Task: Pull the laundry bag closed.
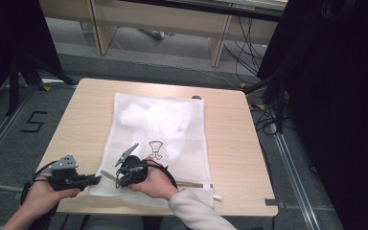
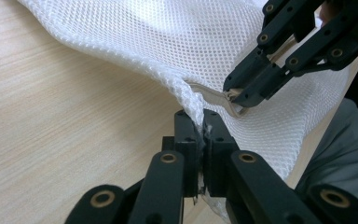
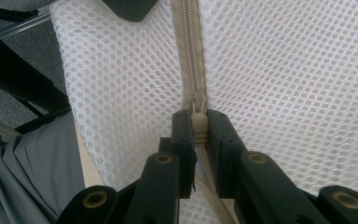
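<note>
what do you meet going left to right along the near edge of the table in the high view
left gripper pinching the corner of the mesh laundry bag → right gripper on the zipper pull → the bag's zipper → bare table

White contents (image 1: 148,117) blurred inside the mesh bag (image 1: 191,143).

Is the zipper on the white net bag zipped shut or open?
Shut ahead of the pull: in the right gripper view the zipper teeth run closed up the mesh laundry bag. The right gripper pinches the zipper pull.
</note>
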The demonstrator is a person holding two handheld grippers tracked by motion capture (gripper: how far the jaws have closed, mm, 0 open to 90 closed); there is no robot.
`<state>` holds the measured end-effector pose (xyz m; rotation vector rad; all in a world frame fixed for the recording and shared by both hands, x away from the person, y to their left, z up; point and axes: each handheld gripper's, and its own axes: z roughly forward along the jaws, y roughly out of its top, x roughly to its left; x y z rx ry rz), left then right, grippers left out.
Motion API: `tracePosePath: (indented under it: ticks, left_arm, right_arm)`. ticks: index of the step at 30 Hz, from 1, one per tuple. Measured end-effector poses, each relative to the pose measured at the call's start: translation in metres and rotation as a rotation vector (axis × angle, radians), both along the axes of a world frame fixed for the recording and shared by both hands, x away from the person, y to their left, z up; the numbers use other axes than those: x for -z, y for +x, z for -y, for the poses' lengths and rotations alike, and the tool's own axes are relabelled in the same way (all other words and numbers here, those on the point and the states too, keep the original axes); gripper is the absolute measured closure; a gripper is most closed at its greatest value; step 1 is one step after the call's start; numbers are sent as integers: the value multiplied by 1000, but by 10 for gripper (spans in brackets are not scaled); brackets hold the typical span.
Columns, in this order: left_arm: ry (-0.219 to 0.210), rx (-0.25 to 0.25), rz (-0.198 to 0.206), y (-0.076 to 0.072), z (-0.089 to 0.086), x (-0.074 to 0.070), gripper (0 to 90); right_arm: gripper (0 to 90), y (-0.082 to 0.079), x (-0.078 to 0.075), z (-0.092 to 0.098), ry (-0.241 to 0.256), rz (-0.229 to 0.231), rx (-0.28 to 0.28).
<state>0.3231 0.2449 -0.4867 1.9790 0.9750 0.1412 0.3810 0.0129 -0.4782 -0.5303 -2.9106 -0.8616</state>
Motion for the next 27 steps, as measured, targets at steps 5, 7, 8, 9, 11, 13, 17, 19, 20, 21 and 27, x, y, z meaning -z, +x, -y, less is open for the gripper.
tracePosePath:
  ticks: [5,7,8,9,11,13,17,19,20,21,27]
  left_arm:
    - [6,6,5,0,-1,1,855]
    - [9,6,8,0,-1,1,854]
    - [8,2,10,0,-1,1,854]
    - [-3,-6,20,0,0,2,855]
    - [-3,-6,18,0,0,2,855]
    - [-3,-8,18,0,0,2,854]
    - [-4,-6,19,0,0,2,854]
    - [-9,-2,5,0,-1,2,855]
    - [-9,-2,1,0,-1,2,855]
    - [-6,-4,1,0,-1,2,855]
    - [-3,-3,-1,0,-1,2,855]
  right_arm:
    - [826,-1,-1,2,1,1,-1]
    - [826,-1,0,4,-4,-7,7]
    - [826,-1,0,4,-4,-7,7]
    - [826,-1,0,6,-6,-12,8]
    - [826,-2,1,7,-9,-12,12]
    - [826,-1,1,8,-7,-11,7]
    - [826,-1,1,8,-4,-15,8]
    - [826,0,2,11,-10,-8,7]
    - [826,0,2,11,-10,-8,7]
    - [826,0,3,11,-10,-9,8]
    - [826,-1,2,11,-10,-10,16]
